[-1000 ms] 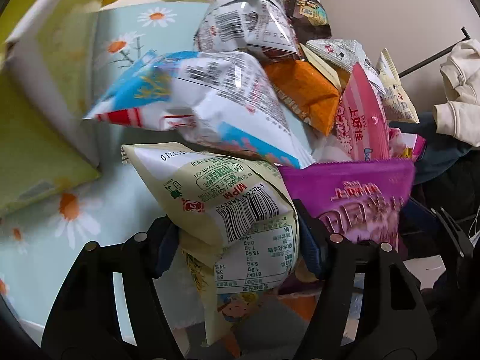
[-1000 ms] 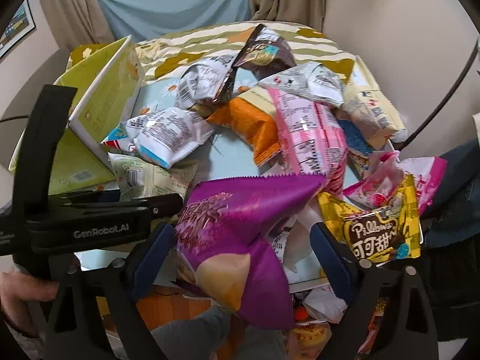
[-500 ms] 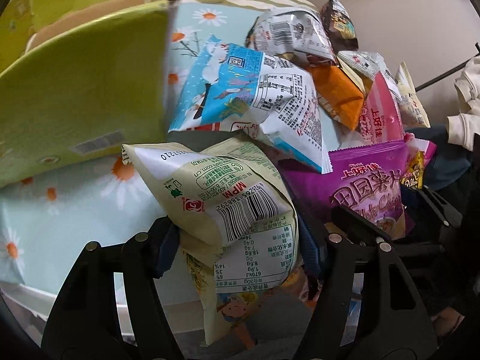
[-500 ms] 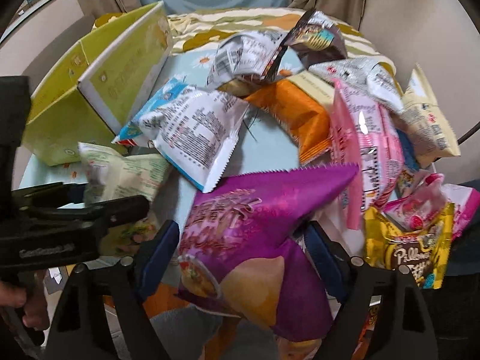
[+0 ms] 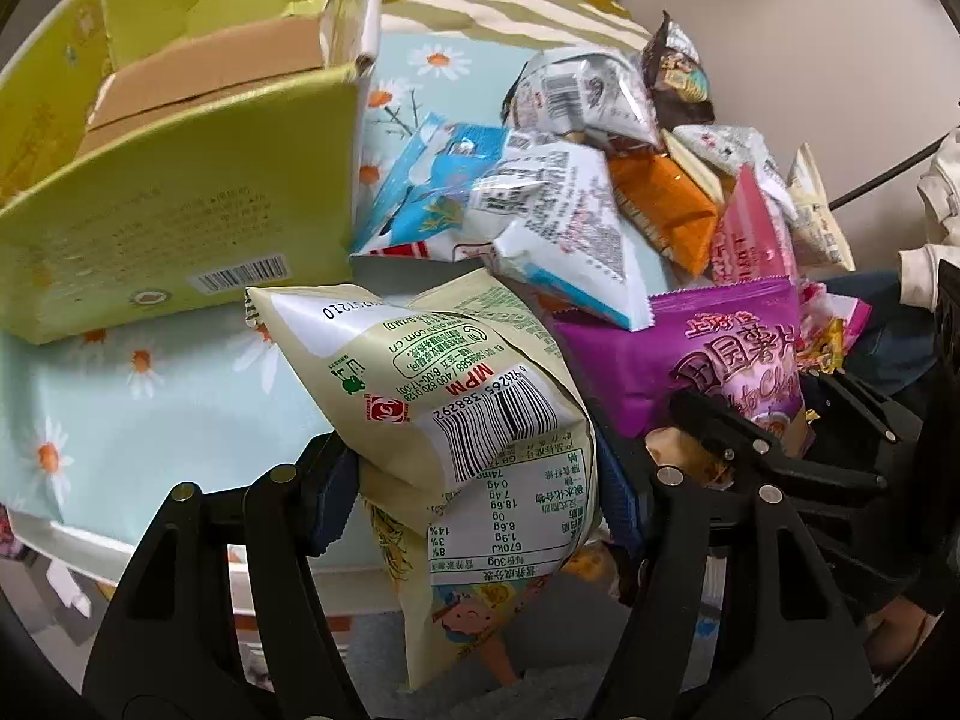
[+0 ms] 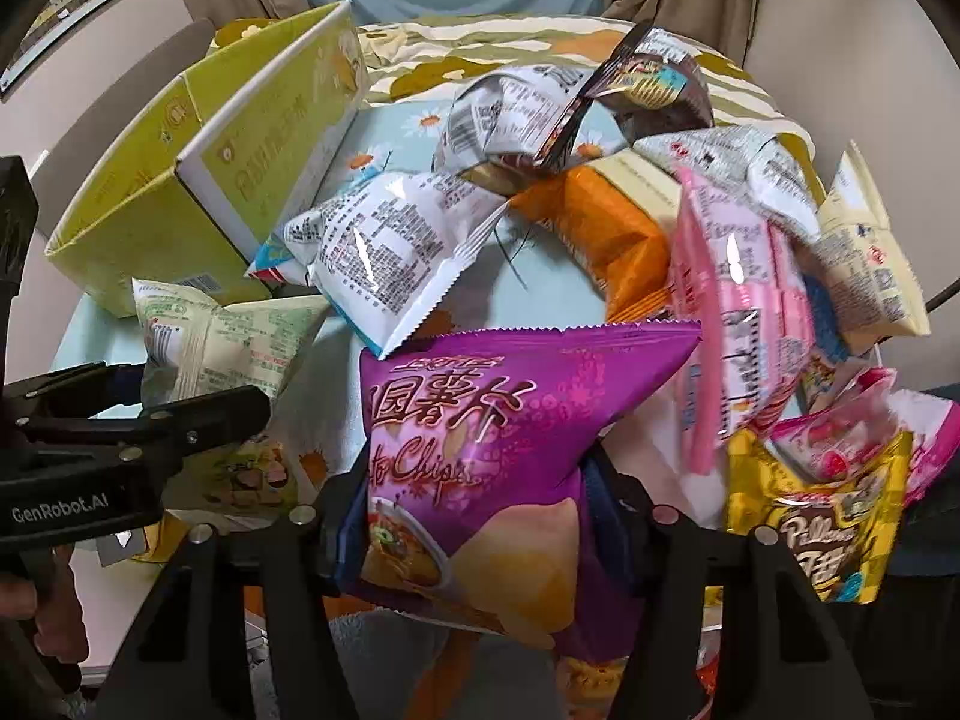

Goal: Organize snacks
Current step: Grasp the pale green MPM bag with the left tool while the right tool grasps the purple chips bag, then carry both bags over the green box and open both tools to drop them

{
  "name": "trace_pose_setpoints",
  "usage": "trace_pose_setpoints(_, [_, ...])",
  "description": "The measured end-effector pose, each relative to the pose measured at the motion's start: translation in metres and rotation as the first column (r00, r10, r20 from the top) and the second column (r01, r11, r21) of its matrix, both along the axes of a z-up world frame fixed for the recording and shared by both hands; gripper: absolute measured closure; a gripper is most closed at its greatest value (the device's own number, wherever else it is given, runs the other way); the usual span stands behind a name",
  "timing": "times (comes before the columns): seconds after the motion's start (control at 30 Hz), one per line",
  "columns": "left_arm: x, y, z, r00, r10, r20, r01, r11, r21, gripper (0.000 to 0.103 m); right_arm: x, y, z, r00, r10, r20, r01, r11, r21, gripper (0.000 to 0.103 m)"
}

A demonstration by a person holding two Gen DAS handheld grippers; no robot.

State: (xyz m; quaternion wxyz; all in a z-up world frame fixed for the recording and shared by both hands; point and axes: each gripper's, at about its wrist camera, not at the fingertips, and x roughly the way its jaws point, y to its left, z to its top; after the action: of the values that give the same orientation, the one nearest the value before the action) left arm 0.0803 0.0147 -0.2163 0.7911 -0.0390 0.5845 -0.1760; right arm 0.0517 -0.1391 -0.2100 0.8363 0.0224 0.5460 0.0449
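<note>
My left gripper (image 5: 474,498) is shut on a pale green snack bag (image 5: 468,408), held just in front of an open yellow-green cardboard box (image 5: 180,210). The jaws of my right gripper (image 6: 474,516) are closing and its pads press into a purple potato chip bag (image 6: 498,432) at the near edge of the pile. In the right wrist view the left gripper (image 6: 180,420) and its green bag (image 6: 228,348) sit at the left, below the box (image 6: 180,180). The purple bag (image 5: 720,360) lies right of the green one in the left wrist view.
Several snack bags are heaped on the daisy-print table (image 5: 120,408): a white-and-blue one (image 6: 390,252), an orange one (image 6: 600,234), a pink one (image 6: 738,300), a yellow one (image 6: 822,516). A hand (image 6: 36,600) grips the left tool. A wall stands behind.
The right jaws have closed in from wide apart onto the purple bag. The left gripper with its green bag has shifted so that the box's open top has come into view.
</note>
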Motion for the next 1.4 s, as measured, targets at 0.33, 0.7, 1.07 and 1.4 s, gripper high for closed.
trace_pose_setpoints(0.33, [-0.028,-0.015,0.046,0.994,0.056,0.094,-0.057,0.998,0.007,0.037,-0.014,-0.023,0.045,0.994,0.051,0.095,-0.050,0.999,-0.013,0.046])
trace_pose_setpoints(0.7, [-0.034,-0.013,0.108,0.957,0.149,0.247,-0.152,0.988,-0.010,0.037,-0.001,-0.028,0.100,0.961,0.150,0.231,-0.153,0.988,-0.006,0.046])
trace_pose_setpoints(1.07, [0.052,0.079,0.150,0.916,0.194,0.350,-0.214,0.977,0.021,0.037,0.077,0.034,0.159,0.929,0.142,0.341,-0.166,0.985,0.041,0.045])
trace_pose_setpoints(1.4, [0.178,0.173,0.123,0.937,0.169,0.306,-0.198,0.978,0.066,0.036,0.176,0.133,0.154,0.942,0.146,0.302,-0.178,0.980,0.083,0.045])
